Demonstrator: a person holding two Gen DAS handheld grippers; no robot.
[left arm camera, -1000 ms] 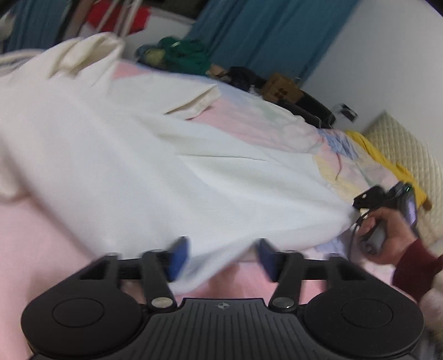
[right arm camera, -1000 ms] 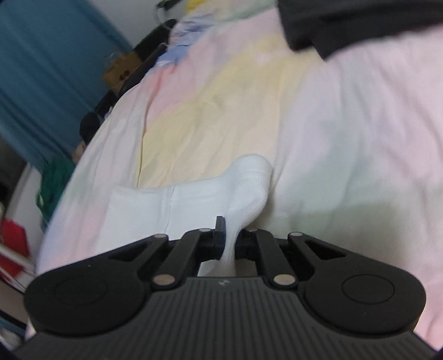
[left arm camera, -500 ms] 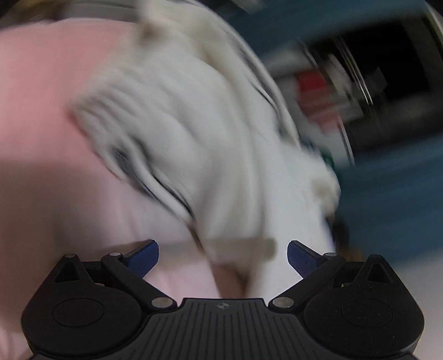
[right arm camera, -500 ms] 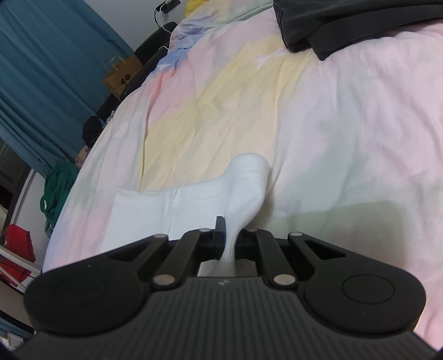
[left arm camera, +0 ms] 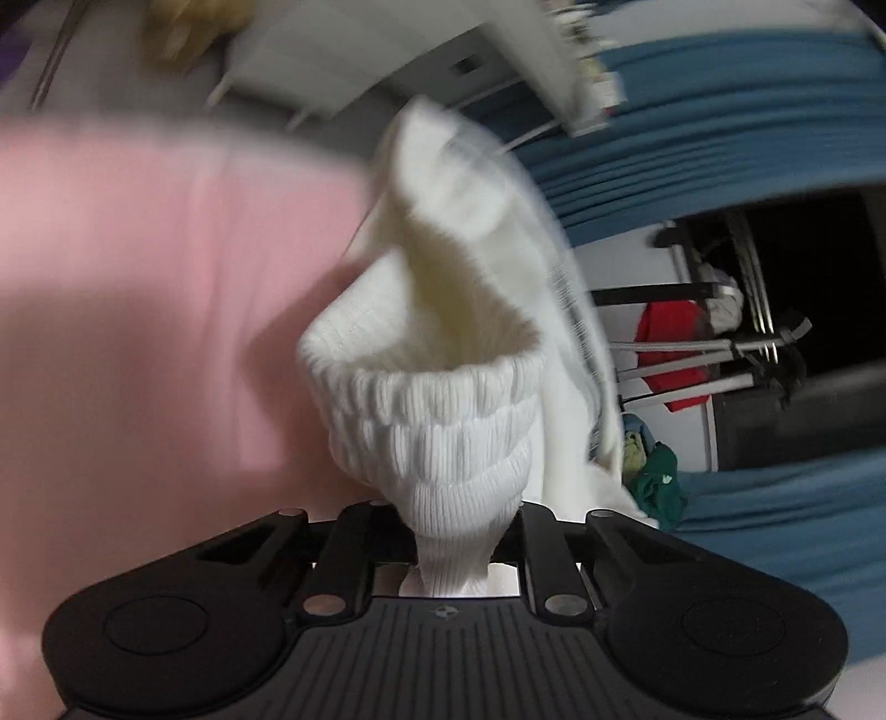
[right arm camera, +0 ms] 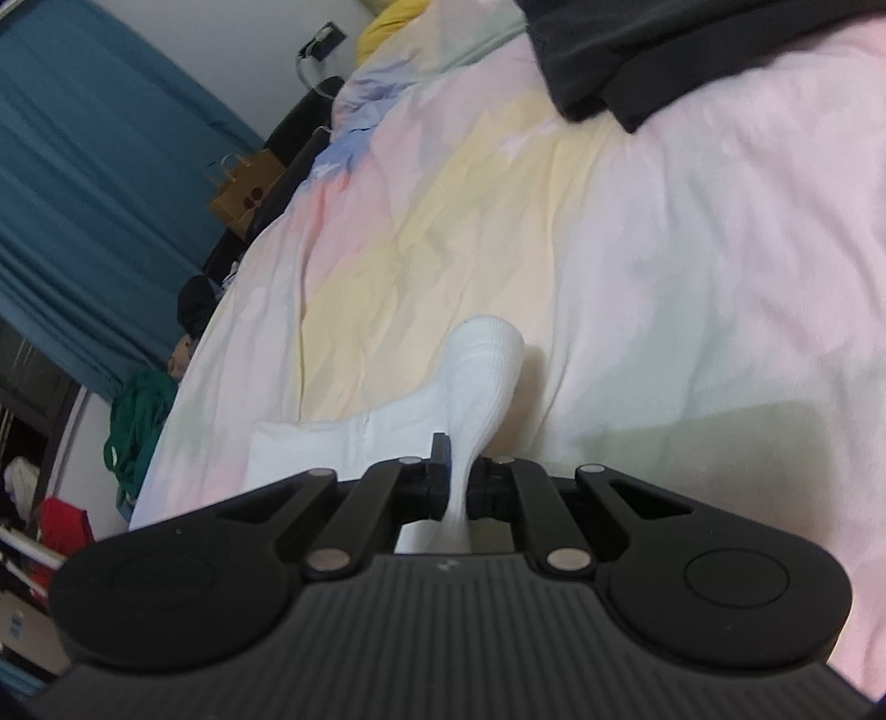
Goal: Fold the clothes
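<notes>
A cream-white knit garment [left arm camera: 443, 310] rises in front of the left wrist camera, blurred at its top. Its ribbed cuff [left arm camera: 437, 432] is bunched and pinched in my left gripper [left arm camera: 455, 531], which is shut on it; the fingertips are hidden behind the knit. In the right wrist view, my right gripper [right arm camera: 460, 476] is shut on a raised fold of the same white fabric [right arm camera: 482, 376]. The rest of that fabric lies flat to the left on the pastel bedspread [right arm camera: 664, 277].
A dark garment [right arm camera: 637, 50] lies at the far right of the bed. Beyond the bed's edge are a blue curtain [right arm camera: 83, 166], green clothes [right arm camera: 135, 421] and a paper bag [right arm camera: 243, 191]. The left view shows pink bedding [left arm camera: 138, 332] and a rack with a red garment [left arm camera: 670, 343].
My left gripper was open over the spread garment, swung round fast, and is now shut on the ribbed cuff. The right gripper has kept its hold and shifted only slightly.
</notes>
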